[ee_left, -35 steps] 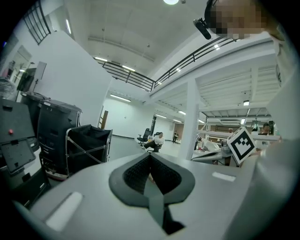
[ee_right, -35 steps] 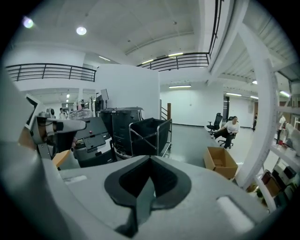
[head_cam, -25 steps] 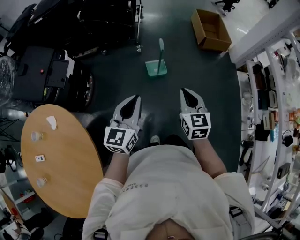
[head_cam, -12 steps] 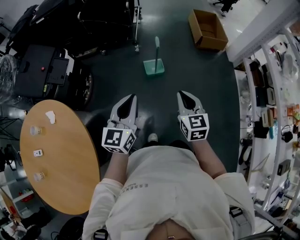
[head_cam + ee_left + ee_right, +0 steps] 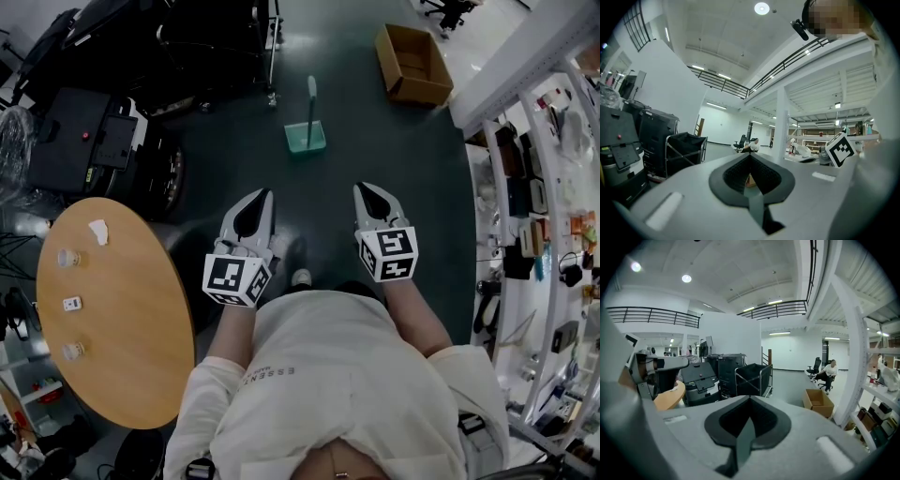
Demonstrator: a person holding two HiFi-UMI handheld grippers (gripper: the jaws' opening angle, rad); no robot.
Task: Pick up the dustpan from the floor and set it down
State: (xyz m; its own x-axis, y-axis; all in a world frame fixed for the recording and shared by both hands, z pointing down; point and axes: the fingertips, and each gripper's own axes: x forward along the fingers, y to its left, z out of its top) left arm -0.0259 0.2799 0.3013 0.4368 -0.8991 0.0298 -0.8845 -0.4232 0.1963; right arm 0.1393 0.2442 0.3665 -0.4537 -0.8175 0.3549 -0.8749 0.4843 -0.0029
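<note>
Green dustpan (image 5: pixel 307 137) sits on dark floor (image 5: pixel 403 178), handle upright, well ahead of both grippers; cardboard box (image 5: pixel 413 64) further off to its right. Left gripper (image 5: pixel 263 197) and right gripper (image 5: pixel 368 189): jaws closed together, nothing between them, held side by side

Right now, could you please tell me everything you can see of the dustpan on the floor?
The dustpan is a light green, plastic-looking pan with a long, slim handle rising from it. It sits flat on the dark floor, well ahead of the left hand-held gripper and the right hand-held gripper, both shut and empty. Nothing but the floor touches it.
</note>
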